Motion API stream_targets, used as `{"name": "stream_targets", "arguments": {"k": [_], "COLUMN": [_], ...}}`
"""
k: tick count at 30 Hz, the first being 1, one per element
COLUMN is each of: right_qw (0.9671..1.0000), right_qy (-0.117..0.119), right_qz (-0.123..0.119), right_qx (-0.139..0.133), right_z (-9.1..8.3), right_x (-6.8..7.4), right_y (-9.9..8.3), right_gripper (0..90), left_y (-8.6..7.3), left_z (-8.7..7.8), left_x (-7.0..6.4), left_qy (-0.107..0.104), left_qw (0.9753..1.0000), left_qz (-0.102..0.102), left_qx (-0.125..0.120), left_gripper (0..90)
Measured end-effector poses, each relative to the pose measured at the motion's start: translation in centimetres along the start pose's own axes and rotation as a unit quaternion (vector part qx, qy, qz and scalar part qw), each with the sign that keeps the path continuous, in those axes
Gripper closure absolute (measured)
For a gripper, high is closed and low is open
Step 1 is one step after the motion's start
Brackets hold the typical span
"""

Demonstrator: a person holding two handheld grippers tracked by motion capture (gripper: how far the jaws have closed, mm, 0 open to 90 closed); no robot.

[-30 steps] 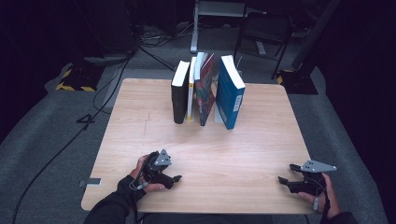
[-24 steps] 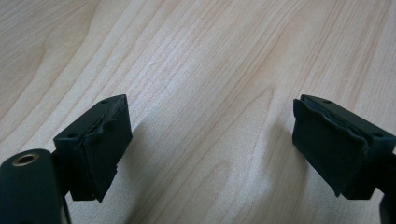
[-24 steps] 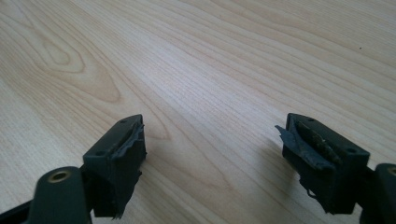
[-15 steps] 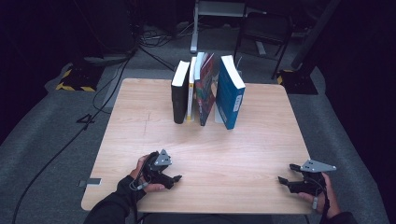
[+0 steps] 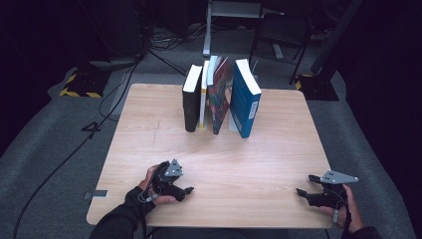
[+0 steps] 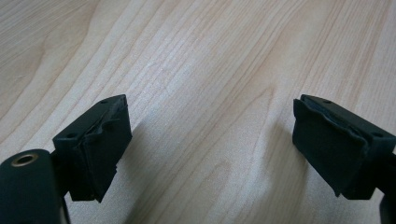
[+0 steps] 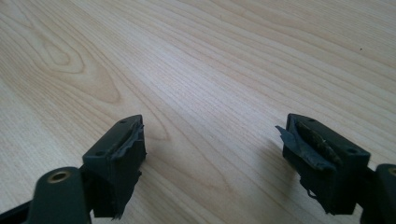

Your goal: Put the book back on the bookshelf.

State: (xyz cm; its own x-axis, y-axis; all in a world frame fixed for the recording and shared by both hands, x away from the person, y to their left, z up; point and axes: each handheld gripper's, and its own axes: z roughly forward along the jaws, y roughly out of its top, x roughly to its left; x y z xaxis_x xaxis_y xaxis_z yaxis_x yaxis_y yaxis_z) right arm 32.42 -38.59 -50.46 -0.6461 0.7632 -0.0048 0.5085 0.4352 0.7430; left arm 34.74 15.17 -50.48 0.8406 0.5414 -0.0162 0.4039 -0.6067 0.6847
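Several books stand upright in a row at the far middle of the wooden table (image 5: 149, 134): a black book (image 5: 191, 103), a thin yellow-spined one (image 5: 203, 97), a red patterned book (image 5: 220, 94) leaning right, and a blue book (image 5: 246, 97). My left gripper (image 5: 183, 193) rests near the front left edge, held by a gloved hand, open. Its black pads (image 6: 100, 140) stand wide apart over bare wood. My right gripper (image 5: 302, 194) lies at the front right edge, open too, with worn pads (image 7: 126, 149) and nothing between them.
The table's front edge runs just behind both hands. A wide stretch of bare wood lies between the grippers and the books. Cables (image 5: 119, 89), a chair (image 5: 281, 35) and a metal stand (image 5: 211, 25) sit on the dark floor beyond the table.
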Motion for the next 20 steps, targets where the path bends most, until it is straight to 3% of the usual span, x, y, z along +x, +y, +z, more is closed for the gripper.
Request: {"name": "stream_targets", "arguments": {"k": [20], "right_qw": [1.0000], "right_qy": [0.000], "right_qz": [0.000], "right_qx": [0.000], "right_z": [0.01], "right_x": [-0.01], "right_y": [0.00], "right_gripper": [20.6], "left_y": [0.07], "left_z": [0.07], "left_x": [0.06], "left_qy": [-0.003], "left_qw": [1.0000], "left_qz": [0.000], "left_qx": [0.000], "left_gripper": [11.8]}}
